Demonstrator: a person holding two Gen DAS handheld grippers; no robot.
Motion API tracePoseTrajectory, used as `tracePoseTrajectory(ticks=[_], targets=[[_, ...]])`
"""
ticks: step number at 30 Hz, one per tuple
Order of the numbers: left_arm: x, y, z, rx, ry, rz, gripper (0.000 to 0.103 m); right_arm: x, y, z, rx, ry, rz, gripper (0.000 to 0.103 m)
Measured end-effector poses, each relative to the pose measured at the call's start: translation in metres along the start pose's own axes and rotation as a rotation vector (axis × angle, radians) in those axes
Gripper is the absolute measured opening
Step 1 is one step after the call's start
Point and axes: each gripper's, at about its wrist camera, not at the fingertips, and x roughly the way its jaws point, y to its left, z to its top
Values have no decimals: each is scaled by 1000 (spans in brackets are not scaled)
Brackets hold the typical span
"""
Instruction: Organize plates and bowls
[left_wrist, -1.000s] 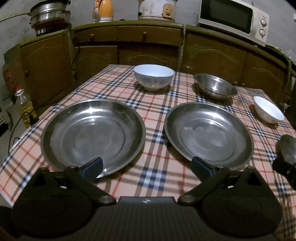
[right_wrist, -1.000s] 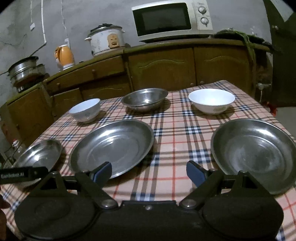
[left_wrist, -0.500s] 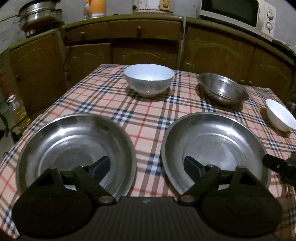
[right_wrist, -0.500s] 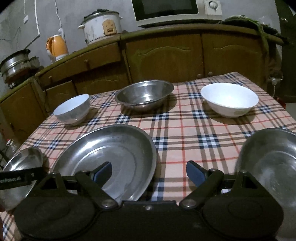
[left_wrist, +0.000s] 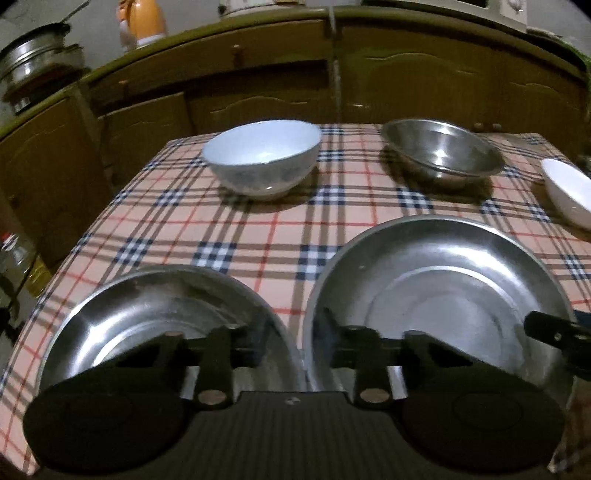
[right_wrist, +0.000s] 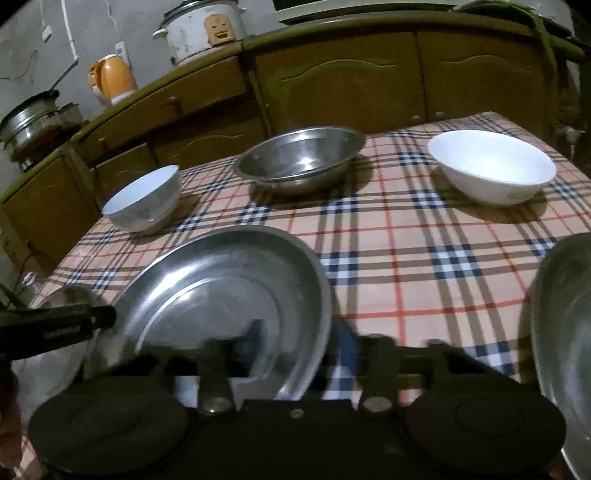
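Note:
Three steel plates lie on the checked table. In the left wrist view my left gripper (left_wrist: 291, 347) has its fingers closed in around the right rim of the left plate (left_wrist: 155, 317), beside the middle plate (left_wrist: 436, 295). In the right wrist view my right gripper (right_wrist: 295, 350) has its fingers closed in around the right rim of the middle plate (right_wrist: 229, 291); the right plate (right_wrist: 565, 332) is at the frame's right edge. A bluish bowl (left_wrist: 262, 158), a steel bowl (left_wrist: 439, 151) and a white bowl (right_wrist: 491, 170) stand behind.
The checked tablecloth (left_wrist: 258, 229) covers the table. Brown cabinets (right_wrist: 332, 88) run behind it, with a rice cooker (right_wrist: 203, 29), an orange kettle (right_wrist: 110, 77) and a steel pot (left_wrist: 33, 70) on top. A bottle (left_wrist: 18, 258) stands on the floor at left.
Both grippers moved forward and down to the plates. Their fingers went from wide open to closed in on the plate rims.

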Motion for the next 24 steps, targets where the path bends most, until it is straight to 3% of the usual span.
tracePoseTrajectory(ticks=[2,5,6,16,21,24], targets=[[-1,-1,0,12,-1,-2,17,-1,1,0,14,0,5,36],[-6,1,-3,8,-12,-20,14,-3,-5,-1,33,4,-12,17],[-8,3,-4,-5,-23,-30,14,-5,-9,-3,39,4,-4,16],[-22,-1,-21,-18,-69,-150,17,-39,-30,-24,46,1,-9,15],[-20,-15,-23,8,-88,-167,17,-52,-38,-31,43,-12,-28,16],[-13,-16,-24,7,-57,-205,25,-54,-42,-33,56,-12,-25,16]])
